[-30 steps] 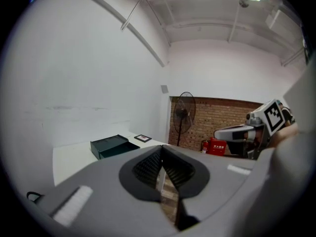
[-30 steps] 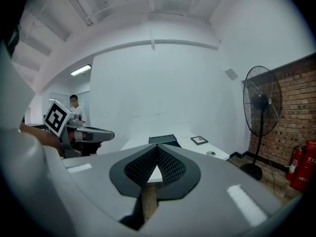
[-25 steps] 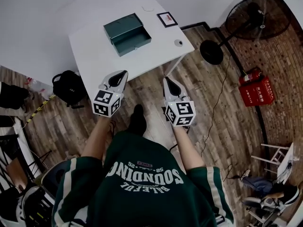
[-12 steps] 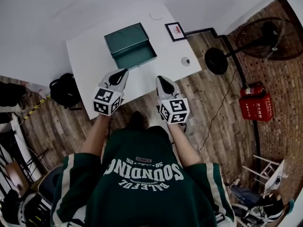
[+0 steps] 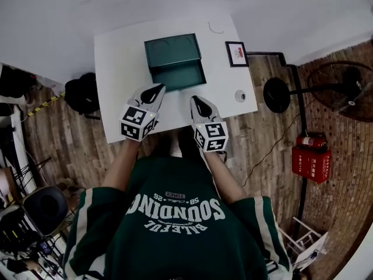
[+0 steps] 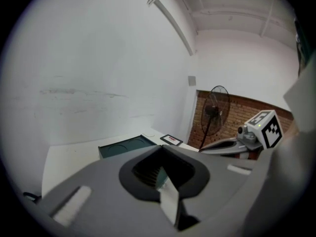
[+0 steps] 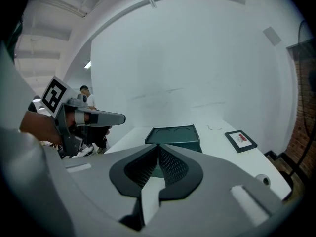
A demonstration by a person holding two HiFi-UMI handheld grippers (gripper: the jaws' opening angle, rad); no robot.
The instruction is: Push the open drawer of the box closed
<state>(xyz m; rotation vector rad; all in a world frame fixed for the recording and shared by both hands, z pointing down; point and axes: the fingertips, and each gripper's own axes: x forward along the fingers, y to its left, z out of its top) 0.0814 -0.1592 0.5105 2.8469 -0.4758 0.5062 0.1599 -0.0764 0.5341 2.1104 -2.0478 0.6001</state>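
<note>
The left gripper (image 5: 155, 90) and right gripper (image 5: 197, 101) are hovering shut and empty, just near of the open drawer (image 5: 178, 76) of the box (image 5: 172, 48) at the centre of the table (image 5: 116, 69), probably so that blunt tips do the pushing.

2 grippers (image 5: 157, 88) (image 5: 195, 100), 1 box (image 5: 172, 50), 1 pic frame (image 5: 237, 53)

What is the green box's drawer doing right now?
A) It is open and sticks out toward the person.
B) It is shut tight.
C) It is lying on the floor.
A: in the head view the drawer stands pulled out of the box on the side facing the person, and you can see down into it.
</note>
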